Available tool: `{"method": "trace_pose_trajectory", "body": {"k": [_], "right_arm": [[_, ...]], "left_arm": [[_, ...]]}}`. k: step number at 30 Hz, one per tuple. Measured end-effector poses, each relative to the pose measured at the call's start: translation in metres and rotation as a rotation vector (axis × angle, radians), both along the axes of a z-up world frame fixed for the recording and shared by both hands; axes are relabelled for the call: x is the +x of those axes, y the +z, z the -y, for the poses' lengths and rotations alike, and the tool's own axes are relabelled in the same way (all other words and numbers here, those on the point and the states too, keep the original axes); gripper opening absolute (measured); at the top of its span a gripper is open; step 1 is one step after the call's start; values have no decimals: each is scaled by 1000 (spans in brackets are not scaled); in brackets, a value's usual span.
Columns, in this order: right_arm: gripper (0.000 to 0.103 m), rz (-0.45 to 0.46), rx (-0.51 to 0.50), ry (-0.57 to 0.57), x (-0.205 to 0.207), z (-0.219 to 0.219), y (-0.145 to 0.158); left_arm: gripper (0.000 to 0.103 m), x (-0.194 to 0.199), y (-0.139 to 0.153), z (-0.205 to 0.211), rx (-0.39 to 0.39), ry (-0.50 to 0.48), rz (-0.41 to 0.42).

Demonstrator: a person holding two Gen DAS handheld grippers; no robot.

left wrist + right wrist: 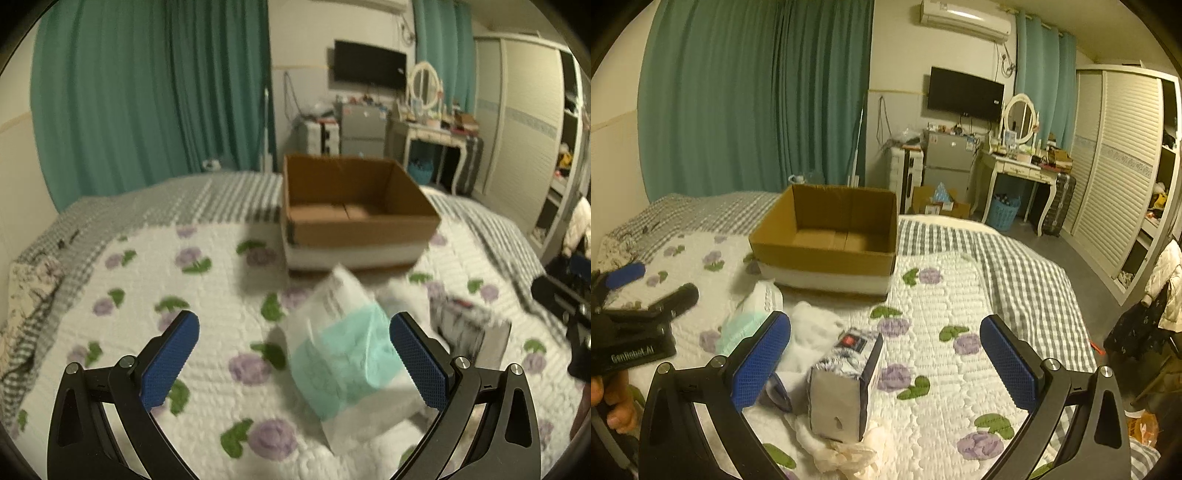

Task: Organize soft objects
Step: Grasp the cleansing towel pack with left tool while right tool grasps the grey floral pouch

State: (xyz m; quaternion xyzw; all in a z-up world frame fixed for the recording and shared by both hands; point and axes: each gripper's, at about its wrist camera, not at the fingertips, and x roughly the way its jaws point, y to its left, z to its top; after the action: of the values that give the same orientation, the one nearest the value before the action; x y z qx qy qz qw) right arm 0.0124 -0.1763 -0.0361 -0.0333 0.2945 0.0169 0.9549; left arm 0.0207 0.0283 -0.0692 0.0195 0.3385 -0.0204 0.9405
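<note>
Hovering left gripper [294,341] and right gripper [885,345], fingers wide apart, empty, one cardboard box [827,254], two packets [838,398].

The bed [960,295] carries a floral quilt [934,369]; on it lie a box [827,254], packets [343,354] and cloths [812,325].

Motion blur smears the plastic packet [343,354] in the left wrist view; its print is unreadable. Items on the dresser [1021,162] are too small to identify.

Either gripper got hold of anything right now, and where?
Nothing held. The left gripper and right gripper are both open; the teal-and-white packet lies on the bed, ungripped.
</note>
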Motion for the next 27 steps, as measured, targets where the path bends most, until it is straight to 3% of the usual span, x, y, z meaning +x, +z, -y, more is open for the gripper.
{"method": "trace_pose_trajectory", "body": {"k": [13,17,23,27], "right_arm": [[103,-160,22,5,12,2,-52],[103,-173,-30,27,16,-11,-61],[103,-225,10,65,27,-14,-80],[103,-228,49,74,28,-10,-81]], "left_arm": [[103,13,-51,26,47,-53,-83],[103,24,-67,19,24,-20,-90],[103,43,-94,13,-55,-38,-222],[81,43,-99,13,-109,-88,-248]]}}
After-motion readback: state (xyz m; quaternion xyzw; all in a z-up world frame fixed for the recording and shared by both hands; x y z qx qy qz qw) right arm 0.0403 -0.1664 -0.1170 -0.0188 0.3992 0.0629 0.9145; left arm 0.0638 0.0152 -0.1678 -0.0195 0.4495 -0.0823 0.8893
